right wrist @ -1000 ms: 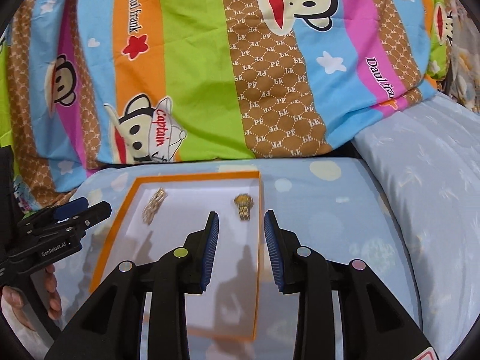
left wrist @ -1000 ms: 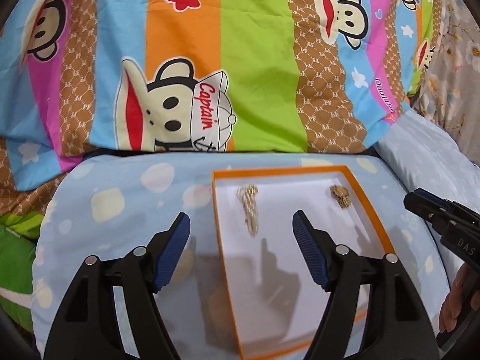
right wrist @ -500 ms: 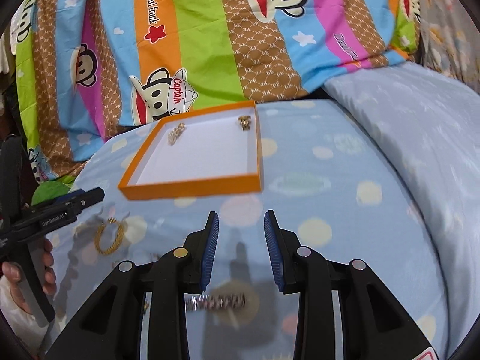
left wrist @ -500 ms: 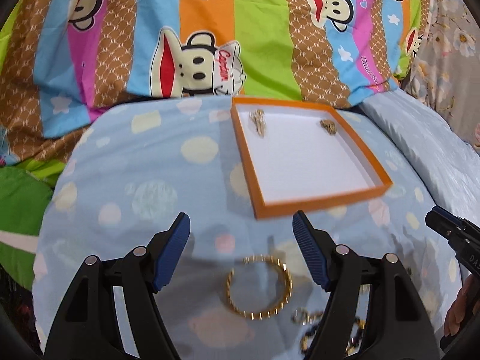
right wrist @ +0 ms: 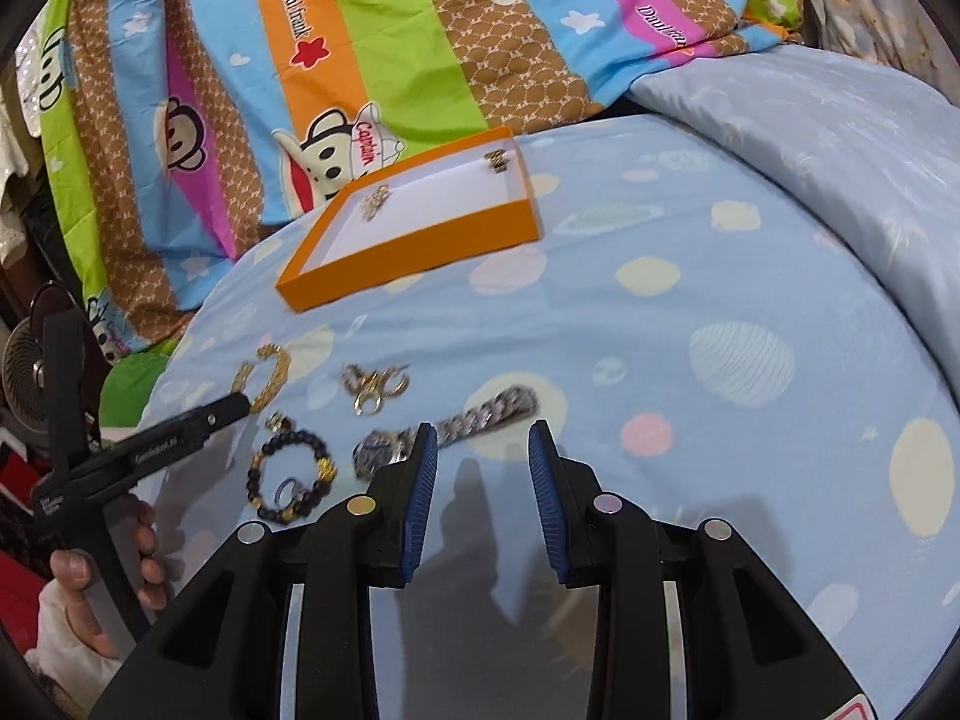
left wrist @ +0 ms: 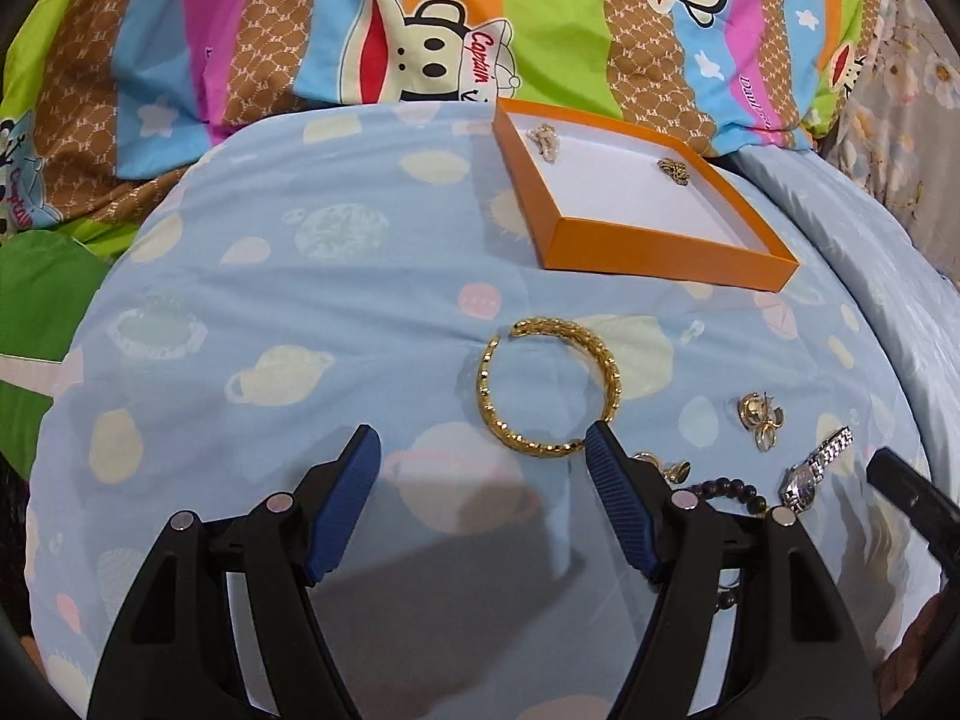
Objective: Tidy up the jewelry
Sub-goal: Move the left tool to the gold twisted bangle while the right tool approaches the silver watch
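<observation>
Left gripper (left wrist: 483, 444) gapes empty beside gold bangle (left wrist: 547, 387), perhaps touching.

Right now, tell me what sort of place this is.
Most likely a bedroom, with the work done on a bed: a pale blue planet-print sheet over a soft rounded surface, a striped cartoon-monkey quilt bunched behind it, and a small fan at the edge.
</observation>
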`<act>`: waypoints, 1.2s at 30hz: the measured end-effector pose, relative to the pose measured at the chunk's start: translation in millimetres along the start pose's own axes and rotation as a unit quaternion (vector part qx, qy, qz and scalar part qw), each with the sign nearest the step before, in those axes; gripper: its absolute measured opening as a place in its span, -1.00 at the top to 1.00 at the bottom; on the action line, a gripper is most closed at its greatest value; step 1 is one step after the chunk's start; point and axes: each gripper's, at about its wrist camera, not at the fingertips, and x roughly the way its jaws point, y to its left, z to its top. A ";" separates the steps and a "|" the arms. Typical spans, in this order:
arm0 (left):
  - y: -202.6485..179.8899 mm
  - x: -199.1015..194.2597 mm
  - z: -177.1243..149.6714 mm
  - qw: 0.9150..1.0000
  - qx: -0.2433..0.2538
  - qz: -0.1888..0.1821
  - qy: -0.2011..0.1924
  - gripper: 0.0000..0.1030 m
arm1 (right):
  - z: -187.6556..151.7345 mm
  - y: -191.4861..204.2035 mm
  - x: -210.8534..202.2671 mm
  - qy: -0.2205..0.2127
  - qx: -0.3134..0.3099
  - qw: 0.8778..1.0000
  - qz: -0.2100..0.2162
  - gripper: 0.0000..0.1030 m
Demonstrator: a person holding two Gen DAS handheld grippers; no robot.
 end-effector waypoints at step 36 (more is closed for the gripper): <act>-0.4 -2.8 -3.5 1.000 -0.002 0.003 -0.006 -0.35 | 9.1 61.0 50.7 0.033 -0.046 0.996 -0.075 0.40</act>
